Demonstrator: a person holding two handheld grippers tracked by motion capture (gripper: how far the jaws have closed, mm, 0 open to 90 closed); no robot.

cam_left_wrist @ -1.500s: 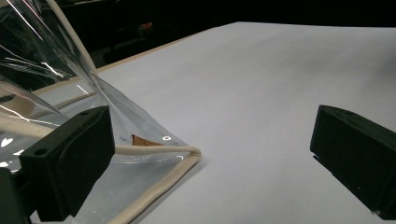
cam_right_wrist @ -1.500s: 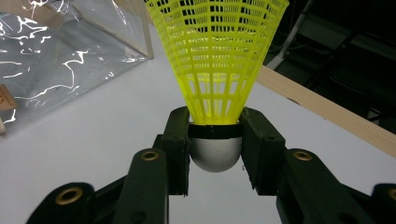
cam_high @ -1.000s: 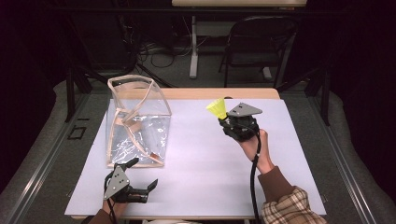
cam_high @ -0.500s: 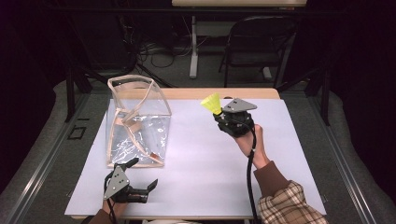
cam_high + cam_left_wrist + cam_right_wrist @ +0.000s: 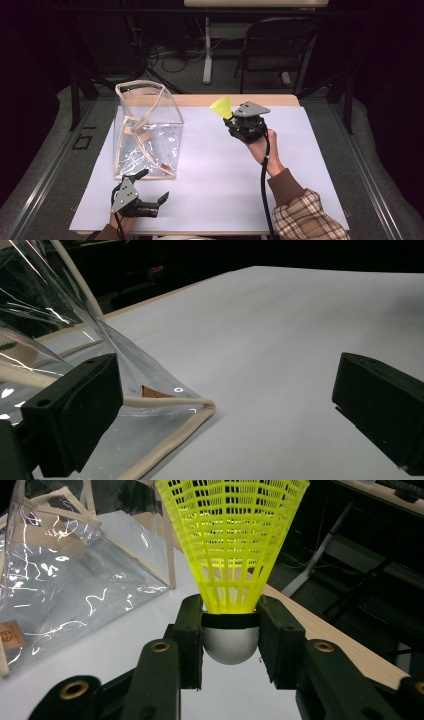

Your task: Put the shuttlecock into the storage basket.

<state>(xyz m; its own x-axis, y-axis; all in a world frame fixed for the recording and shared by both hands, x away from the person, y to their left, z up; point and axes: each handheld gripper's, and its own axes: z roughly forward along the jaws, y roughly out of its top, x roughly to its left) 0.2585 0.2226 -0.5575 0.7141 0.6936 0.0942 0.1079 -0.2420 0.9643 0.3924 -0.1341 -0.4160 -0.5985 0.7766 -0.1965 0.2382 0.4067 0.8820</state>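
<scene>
A yellow plastic shuttlecock (image 5: pixel 221 106) (image 5: pixel 231 545) with a white rounded cork is held above the table's far middle. My right gripper (image 5: pixel 231 120) (image 5: pixel 231 640) is shut on it, its pads clamped on the cork, skirt pointing away. A clear plastic bag (image 5: pixel 145 131) (image 5: pixel 60 575) with cream trim stands open at the table's left. My left gripper (image 5: pixel 154 194) (image 5: pixel 225 405) rests open near the front edge, just in front of the bag's near corner (image 5: pixel 202 405), with nothing between its jaws.
A white sheet (image 5: pixel 220 170) covers the wooden table (image 5: pixel 260 100). A small brown label (image 5: pixel 157 391) shows through the bag's base. Beyond the table stand a dark folding chair (image 5: pixel 275 50) and cables on the floor.
The right hand has shifted the shuttlecock slightly toward the left and far side. The left gripper has not moved.
</scene>
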